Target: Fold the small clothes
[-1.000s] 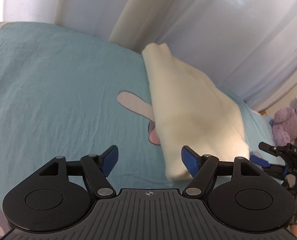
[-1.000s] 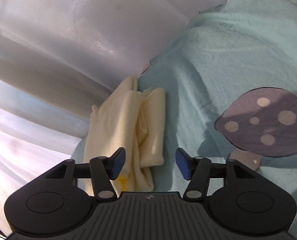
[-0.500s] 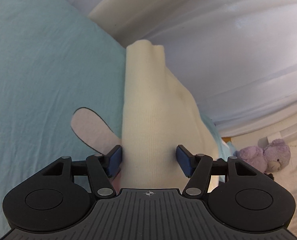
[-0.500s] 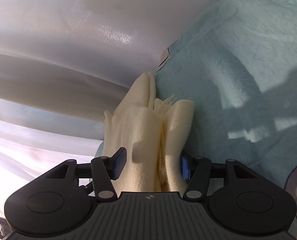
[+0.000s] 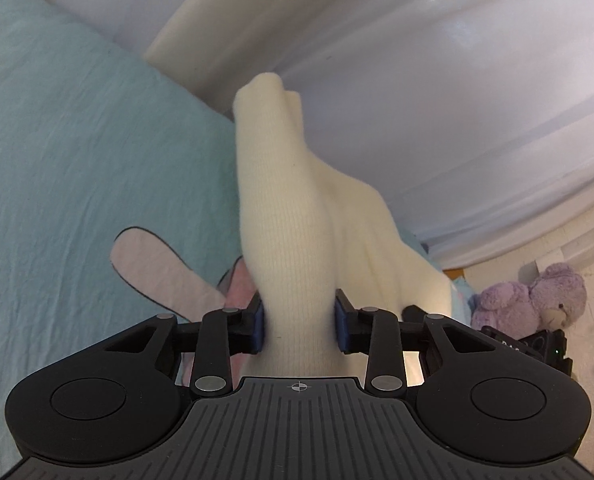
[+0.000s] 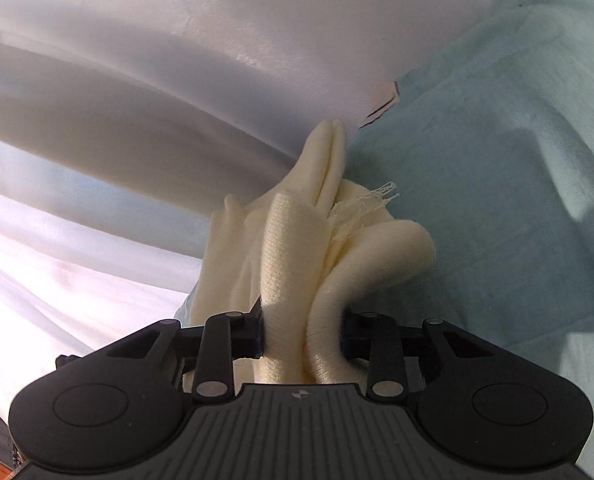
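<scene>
The cream knit garment (image 5: 297, 216) is lifted off the teal bedsheet (image 5: 77, 152), pinched at two places. In the left wrist view it appears as a smooth folded column rising from the left gripper (image 5: 299, 326), whose blue pads (image 5: 258, 328) are clamped on it from both sides. The right wrist view shows the same garment (image 6: 297, 264) bunched into several thick folds with a frayed thread edge (image 6: 377, 196), squeezed between the fingers of the right gripper (image 6: 301, 334); its pads are mostly buried in fabric. Only the left view shows a pink rabbit-ear print (image 5: 157, 268) on the sheet and a purple plush toy (image 5: 537, 300) at the far right. White curtains (image 6: 137, 80) fill the background. The garment's lower end is hidden behind both gripper bodies.
</scene>
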Tool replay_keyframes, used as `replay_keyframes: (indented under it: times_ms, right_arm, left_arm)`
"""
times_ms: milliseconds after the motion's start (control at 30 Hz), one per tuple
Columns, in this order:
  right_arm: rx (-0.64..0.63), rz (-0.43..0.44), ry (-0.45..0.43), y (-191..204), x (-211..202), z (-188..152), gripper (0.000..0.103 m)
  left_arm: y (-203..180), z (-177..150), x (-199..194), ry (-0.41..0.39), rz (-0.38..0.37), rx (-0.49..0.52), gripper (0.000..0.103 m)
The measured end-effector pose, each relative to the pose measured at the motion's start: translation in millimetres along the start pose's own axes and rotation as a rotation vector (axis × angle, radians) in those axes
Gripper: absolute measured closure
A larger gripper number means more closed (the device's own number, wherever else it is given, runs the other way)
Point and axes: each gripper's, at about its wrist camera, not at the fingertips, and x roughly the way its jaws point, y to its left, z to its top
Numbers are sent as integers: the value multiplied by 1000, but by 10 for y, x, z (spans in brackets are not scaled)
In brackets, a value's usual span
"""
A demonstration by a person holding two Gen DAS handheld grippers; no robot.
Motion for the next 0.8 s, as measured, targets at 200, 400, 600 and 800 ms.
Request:
replay_keyframes:
  times_ms: [200, 400, 600, 800]
  right_arm:
    - [-72, 42, 52, 462, -87, -321, 73]
    - [-103, 55, 153, 743, -20, -781, 73]
    - [-112, -23, 240, 775, 102, -1186, 72]
    - [-230, -303, 96, 896, -190, -1236, 54]
  left_arm:
    - [-242, -207, -630, -47, 16, 59, 67]
    - [-102, -618, -1171, -72, 77, 8, 67]
    - [257, -946, -1328, -34, 155, -42, 65]
    - [452, -1042, -1530, -117, 282, -74, 61]
